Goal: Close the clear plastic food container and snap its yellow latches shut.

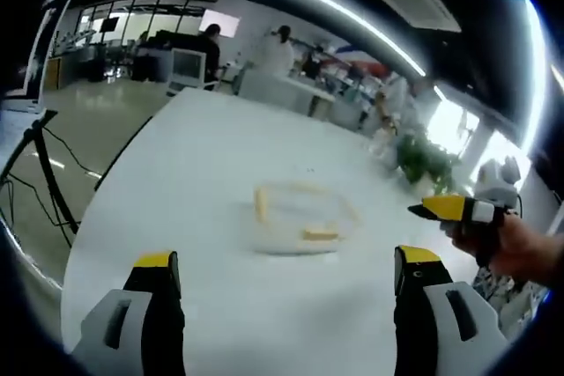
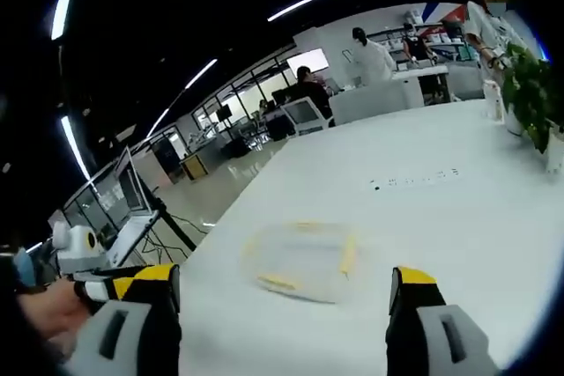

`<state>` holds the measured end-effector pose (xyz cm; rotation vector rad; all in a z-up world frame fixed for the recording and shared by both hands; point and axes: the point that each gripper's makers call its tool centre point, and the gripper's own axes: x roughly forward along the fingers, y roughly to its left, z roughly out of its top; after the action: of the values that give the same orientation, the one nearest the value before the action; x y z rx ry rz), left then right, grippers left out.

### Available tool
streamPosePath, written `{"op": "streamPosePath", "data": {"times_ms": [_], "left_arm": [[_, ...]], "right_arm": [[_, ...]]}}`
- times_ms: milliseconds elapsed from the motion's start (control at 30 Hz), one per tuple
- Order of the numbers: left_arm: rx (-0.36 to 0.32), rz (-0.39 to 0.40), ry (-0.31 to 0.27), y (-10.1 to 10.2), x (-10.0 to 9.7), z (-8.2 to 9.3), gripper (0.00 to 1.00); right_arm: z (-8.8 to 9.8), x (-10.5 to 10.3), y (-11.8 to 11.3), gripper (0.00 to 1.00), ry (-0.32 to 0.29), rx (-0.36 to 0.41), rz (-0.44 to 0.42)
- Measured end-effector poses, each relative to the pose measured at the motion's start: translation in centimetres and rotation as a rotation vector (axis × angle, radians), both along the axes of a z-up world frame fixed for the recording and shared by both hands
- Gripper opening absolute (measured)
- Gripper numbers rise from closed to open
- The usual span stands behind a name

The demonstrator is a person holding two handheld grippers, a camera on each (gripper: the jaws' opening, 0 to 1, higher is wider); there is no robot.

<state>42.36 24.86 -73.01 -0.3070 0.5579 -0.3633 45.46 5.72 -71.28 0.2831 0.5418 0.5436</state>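
Observation:
A clear plastic food container (image 1: 301, 216) with yellow latches (image 1: 321, 235) lies flat on the white table (image 1: 203, 156), blurred by motion. My left gripper (image 1: 286, 272) hovers short of it, jaws wide apart with nothing between them. The right gripper (image 1: 458, 209), held by a hand, comes in from the right beside the container. In the right gripper view the container (image 2: 304, 257) lies ahead of my right gripper (image 2: 284, 288), which is open and bare. The left gripper (image 2: 123, 286) and a hand show at the lower left. Whether the lid sits fully down I cannot tell.
A potted plant (image 1: 421, 160) stands at the table's far right edge, seen also as plant (image 2: 533, 85). A tripod and cables (image 1: 40, 173) stand on the floor left of the table. People and desks fill the background. Small dark marks (image 2: 414, 180) dot the table beyond the container.

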Motion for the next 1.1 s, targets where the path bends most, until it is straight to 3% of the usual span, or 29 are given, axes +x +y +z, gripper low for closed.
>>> {"op": "streamPosePath", "data": {"times_ms": [267, 633, 767, 867, 967, 1100], "left_arm": [[0.028, -0.005, -0.015, 0.2, -3.6, 1.9, 0.99], [0.102, -0.037, -0.059, -0.3, -8.2, 4.4, 0.99], [0.101, -0.027, -0.059, -0.2, -9.7, 4.2, 0.99], [0.168, -0.016, -0.058, 0.4, -10.8, 3.4, 0.99], [0.127, -0.003, -0.022, 0.4, -11.9, 2.2, 0.99], [0.138, 0.002, -0.003, 0.7, -12.7, 1.4, 0.99]], "right_arm": [[0.9, -3.6, -1.8, 1.00, -0.010, -0.008, 0.015], [0.5, -7.7, -5.4, 1.00, 0.004, -0.033, 0.017], [0.0, -9.2, -6.6, 1.00, 0.017, -0.046, 0.016], [-0.6, -10.1, -7.1, 1.00, 0.028, -0.055, 0.012], [-1.2, -10.7, -7.4, 1.00, 0.040, -0.054, 0.008], [-2.2, -11.5, -7.1, 1.00, 0.061, -0.066, 0.023]]}}
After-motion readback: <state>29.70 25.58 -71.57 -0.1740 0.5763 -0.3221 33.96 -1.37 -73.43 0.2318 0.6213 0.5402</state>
